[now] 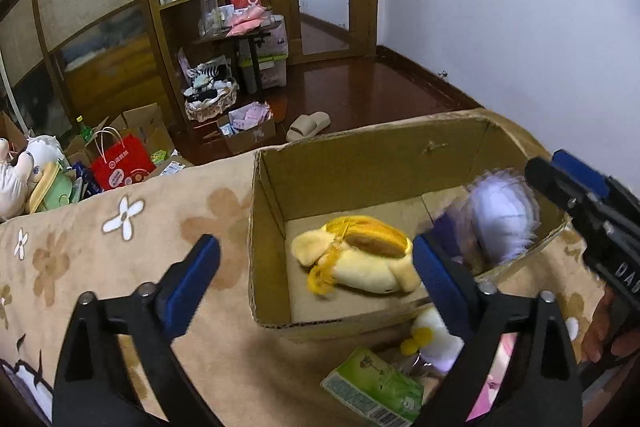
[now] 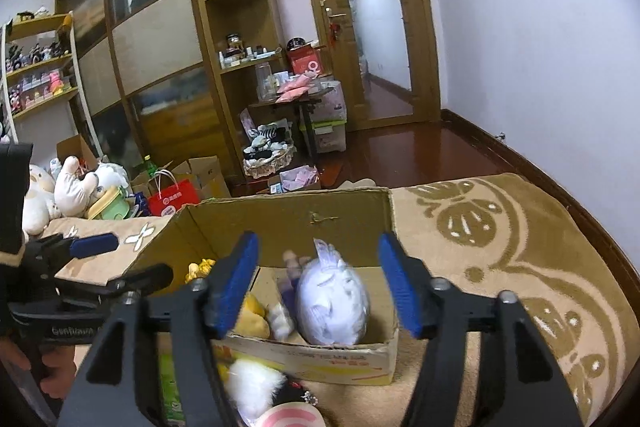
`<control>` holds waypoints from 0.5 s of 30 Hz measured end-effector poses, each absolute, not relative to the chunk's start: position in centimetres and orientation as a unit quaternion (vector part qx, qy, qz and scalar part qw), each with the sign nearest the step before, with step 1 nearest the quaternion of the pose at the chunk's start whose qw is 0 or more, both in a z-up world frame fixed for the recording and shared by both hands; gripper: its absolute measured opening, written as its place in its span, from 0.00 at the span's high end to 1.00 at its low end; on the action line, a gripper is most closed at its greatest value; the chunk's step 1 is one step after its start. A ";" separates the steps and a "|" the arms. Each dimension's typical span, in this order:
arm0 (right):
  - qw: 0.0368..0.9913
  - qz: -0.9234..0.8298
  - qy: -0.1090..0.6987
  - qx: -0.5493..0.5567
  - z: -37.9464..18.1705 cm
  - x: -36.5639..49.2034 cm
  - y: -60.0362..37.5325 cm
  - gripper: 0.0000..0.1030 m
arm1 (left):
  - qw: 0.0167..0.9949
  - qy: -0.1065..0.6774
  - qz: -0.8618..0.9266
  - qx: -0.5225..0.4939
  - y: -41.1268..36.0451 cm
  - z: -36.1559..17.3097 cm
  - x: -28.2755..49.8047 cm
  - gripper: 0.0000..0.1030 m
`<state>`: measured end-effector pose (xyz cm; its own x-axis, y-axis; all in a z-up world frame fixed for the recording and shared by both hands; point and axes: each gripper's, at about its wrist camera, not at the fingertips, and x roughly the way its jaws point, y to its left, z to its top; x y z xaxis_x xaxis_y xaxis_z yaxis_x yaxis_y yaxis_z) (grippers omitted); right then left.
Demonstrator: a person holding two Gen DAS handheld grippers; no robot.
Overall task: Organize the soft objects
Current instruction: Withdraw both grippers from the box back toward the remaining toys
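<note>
With both the left gripper [image 1: 316,283] and right gripper [image 2: 318,287] released, the fluffy lilac plush doll [image 2: 332,303] in the brown cardboard box [image 2: 280,223] looks light and squashy, easiest to pinch at its round body.

The cardboard box [image 1: 276,227] sits on a blanket-covered bed [image 1: 120,247], open side up. Inside it, in the left wrist view, a plush banana [image 1: 360,259] lies at the centre and a fluffy plush doll [image 1: 500,215] lies at its 3 o'clock, against the box's right wall. Outside the box, at 6 o'clock of its near wall, a small plush chick [image 1: 432,335] lies on the bed, with a tissue pack [image 1: 372,387] at the chick's 7 o'clock. Beyond the bed, at 10 o'clock of the box, a paper bag [image 1: 120,167] stands on the floor, stuffed animals [image 1: 24,171] at its 9 o'clock. A slipper [image 1: 308,125] lies on the floor at 12 o'clock of the box.
</note>
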<state>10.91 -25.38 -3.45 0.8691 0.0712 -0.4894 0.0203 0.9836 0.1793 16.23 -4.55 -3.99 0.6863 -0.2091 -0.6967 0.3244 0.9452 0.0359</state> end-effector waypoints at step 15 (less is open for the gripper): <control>0.956 -0.009 0.274 0.105 -3.9 8.4 -26.9 0.00 | 0.917 0.371 -0.119 0.089 -3.5 -3.0 13.9 0.05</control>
